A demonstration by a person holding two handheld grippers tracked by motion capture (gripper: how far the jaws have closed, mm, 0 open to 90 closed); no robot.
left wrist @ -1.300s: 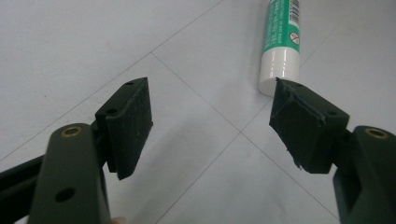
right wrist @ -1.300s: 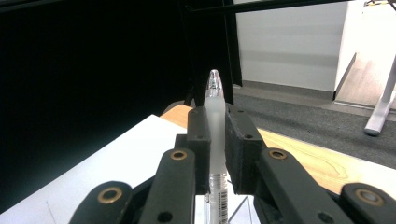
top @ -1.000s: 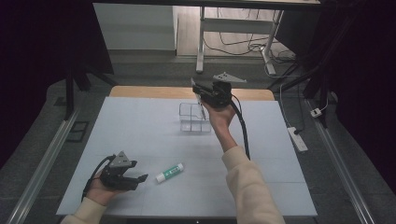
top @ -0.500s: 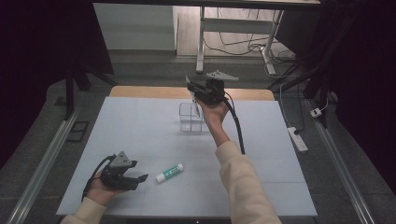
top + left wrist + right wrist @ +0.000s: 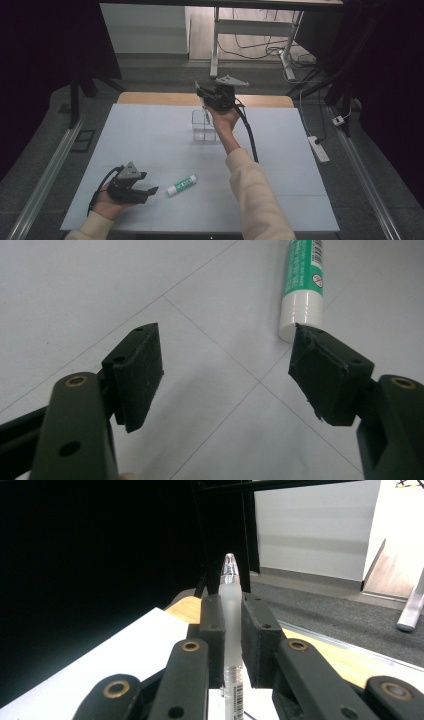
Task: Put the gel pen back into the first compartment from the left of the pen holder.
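Up at the far side of the tabletop [image 5: 150,135], the right tool [image 5: 231,630] pinches a frosted pen [image 5: 230,610] upright between its jaws, held just above a clear compartmented box [image 5: 204,125]. Down at the near left, the left tool [image 5: 148,192] rests low with jaws spread, and a green-and-white glue stick [image 5: 182,185] lies just to its right, its white cap [image 5: 300,315] nearly touching one jaw.
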